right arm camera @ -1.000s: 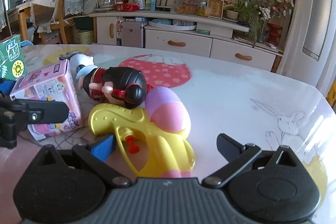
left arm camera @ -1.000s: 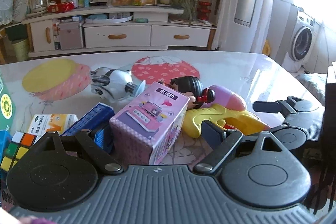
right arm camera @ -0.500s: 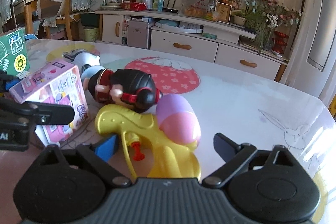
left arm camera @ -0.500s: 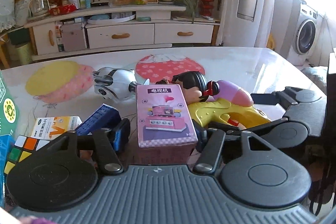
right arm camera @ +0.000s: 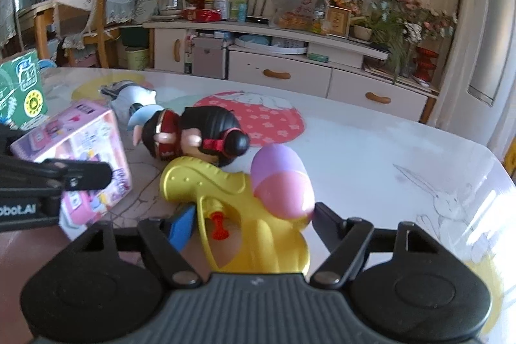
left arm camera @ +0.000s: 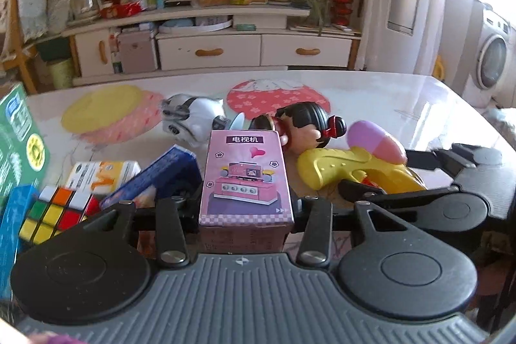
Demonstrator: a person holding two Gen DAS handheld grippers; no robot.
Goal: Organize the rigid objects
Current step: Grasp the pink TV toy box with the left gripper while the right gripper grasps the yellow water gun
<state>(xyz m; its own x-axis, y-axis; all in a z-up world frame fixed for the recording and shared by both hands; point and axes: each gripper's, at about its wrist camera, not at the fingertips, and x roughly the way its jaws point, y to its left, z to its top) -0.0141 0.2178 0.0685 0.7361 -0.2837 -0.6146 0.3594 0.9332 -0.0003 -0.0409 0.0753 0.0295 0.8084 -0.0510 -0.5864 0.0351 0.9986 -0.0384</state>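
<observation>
the right gripper (right arm camera: pixel 250 219) straddles the yellow plastic water gun (right arm camera: pixel 245 215) near the glossy table's (right arm camera: pixel 371 156) near edge.

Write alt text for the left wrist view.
The left gripper clamps a pink toy box on a table. A yellow water gun and doll lie right, a puzzle cube left.

wrist views, low, near (shared pink box (left arm camera: pixel 246 179))
</observation>
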